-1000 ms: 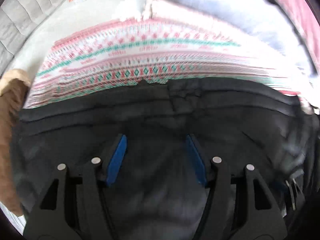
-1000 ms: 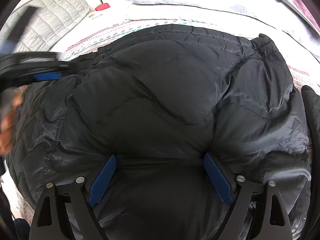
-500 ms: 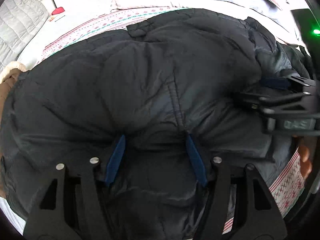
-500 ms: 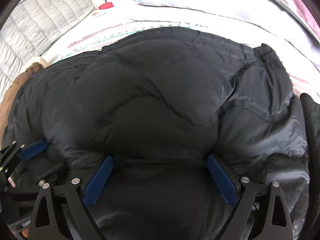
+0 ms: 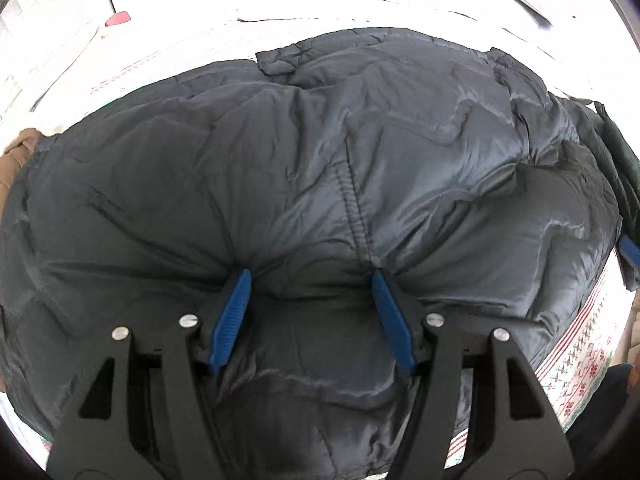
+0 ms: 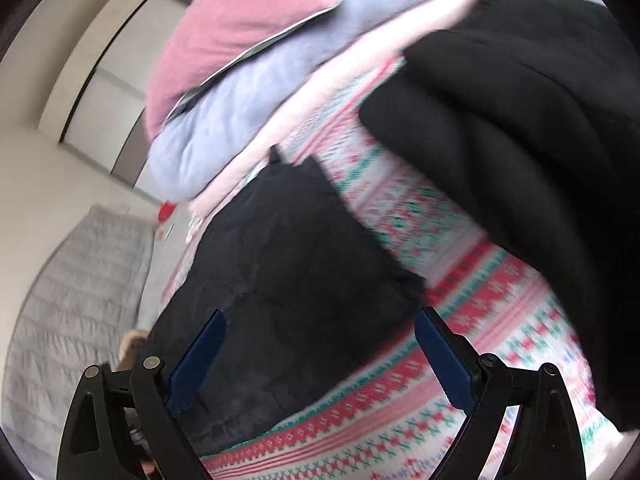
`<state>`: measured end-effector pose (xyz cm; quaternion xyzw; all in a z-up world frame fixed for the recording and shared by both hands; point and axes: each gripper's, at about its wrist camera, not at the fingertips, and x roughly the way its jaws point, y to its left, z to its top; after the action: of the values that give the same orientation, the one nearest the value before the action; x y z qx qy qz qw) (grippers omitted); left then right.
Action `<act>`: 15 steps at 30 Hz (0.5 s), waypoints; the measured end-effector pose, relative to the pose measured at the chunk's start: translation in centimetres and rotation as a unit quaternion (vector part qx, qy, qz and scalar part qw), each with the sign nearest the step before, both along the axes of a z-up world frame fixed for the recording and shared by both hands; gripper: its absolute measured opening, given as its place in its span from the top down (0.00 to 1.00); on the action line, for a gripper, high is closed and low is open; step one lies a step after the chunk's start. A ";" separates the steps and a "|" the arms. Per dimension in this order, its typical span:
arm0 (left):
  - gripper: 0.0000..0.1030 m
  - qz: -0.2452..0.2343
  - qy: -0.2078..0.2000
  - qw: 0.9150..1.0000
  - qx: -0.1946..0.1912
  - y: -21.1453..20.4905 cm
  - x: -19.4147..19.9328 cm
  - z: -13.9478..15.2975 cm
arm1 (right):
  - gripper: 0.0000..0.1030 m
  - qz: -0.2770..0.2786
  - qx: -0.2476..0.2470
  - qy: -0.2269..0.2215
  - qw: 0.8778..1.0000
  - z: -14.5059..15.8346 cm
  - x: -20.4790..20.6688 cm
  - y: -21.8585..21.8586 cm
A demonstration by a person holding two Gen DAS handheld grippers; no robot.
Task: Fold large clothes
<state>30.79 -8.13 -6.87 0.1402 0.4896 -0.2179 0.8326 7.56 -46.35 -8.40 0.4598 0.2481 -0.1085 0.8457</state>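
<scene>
Patterned bedspread (image 6: 500,320) under black jacket (image 5: 320,168)

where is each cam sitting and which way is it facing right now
Left wrist: sits on the left tool, looking steeply down at the black puffer jacket, both pads pressed into its fabric.
Right wrist: sits on the right tool, rolled and blurred, looking across the patterned blanket towards pillows, jaws open over nothing.
Shared: jacket, blanket and a small red object.
</scene>
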 end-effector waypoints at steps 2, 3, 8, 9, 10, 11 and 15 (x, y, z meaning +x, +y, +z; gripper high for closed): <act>0.38 0.001 0.001 1.000 -0.001 0.0 0.1 0.1 | 0.06 -0.033 0.021 -0.004 0.999 -0.5 -1.0 -1.5; 0.38 0.002 0.001 1.000 -0.002 0.0 0.1 0.1 | 0.06 -0.031 0.033 0.008 0.999 -0.8 -0.6 -1.9; 0.38 0.007 0.001 1.000 -0.004 0.5 0.2 -0.1 | 0.17 0.060 0.120 0.036 0.990 -3.8 3.3 -1.5; 0.38 0.007 0.000 1.000 -0.004 0.4 0.1 -0.2 | 0.17 0.061 0.129 0.038 0.989 -4.3 3.7 -1.3; 0.38 0.007 0.001 1.000 -0.004 0.4 0.1 -0.2 | 0.18 0.059 0.131 0.039 0.989 -4.5 3.6 -1.7; 0.38 0.008 0.001 1.000 -0.004 0.4 0.2 -0.2 | 0.18 0.058 0.129 0.039 0.989 -4.4 3.7 -1.7; 0.37 0.010 0.001 1.000 -0.002 0.2 0.0 -0.2 | 0.19 0.059 0.106 0.033 0.992 -4.1 5.7 -1.1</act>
<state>30.79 -7.90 -7.08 0.1339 0.4914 -0.2106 0.8344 13.29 -47.41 -12.50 0.5280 0.3129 -0.0471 0.7881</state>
